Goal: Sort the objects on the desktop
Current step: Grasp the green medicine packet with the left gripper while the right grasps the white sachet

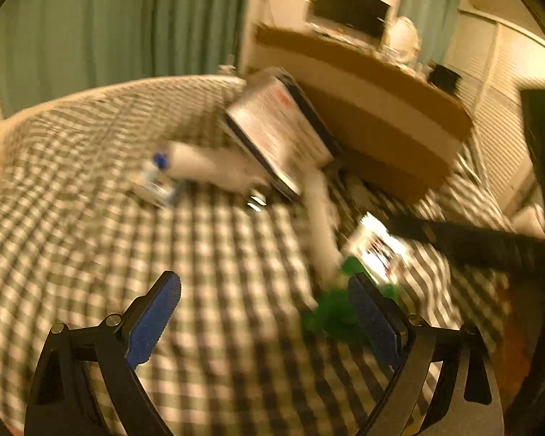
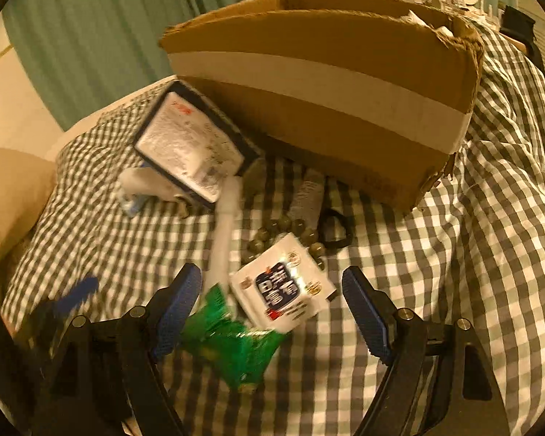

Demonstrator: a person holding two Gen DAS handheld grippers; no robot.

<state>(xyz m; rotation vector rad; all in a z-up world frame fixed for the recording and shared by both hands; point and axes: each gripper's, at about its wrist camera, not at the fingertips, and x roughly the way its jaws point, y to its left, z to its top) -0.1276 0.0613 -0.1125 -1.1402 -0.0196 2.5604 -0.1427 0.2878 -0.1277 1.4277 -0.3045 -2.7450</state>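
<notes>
On the checked cloth (image 2: 418, 254) lie a green packet (image 2: 232, 345), a white packet with dark print (image 2: 283, 287), a long white tube (image 2: 225, 225), a dark-edged flat box (image 2: 189, 149), a bead string (image 2: 290, 229) and a black clip (image 2: 334, 229). My right gripper (image 2: 272, 298) is open, its jaws around the green and white packets. My left gripper (image 1: 265, 309) is open above the cloth; the green packet (image 1: 330, 312) sits by its right finger. The left view is blurred. The other gripper's dark arm (image 1: 490, 247) crosses at right.
A large open cardboard box (image 2: 327, 83) stands behind the objects, also in the left view (image 1: 381, 116). A small white and blue bottle (image 1: 156, 178) lies left of the flat box (image 1: 276, 130). Green curtains (image 2: 91, 36) hang behind. The cloth edge falls off at left.
</notes>
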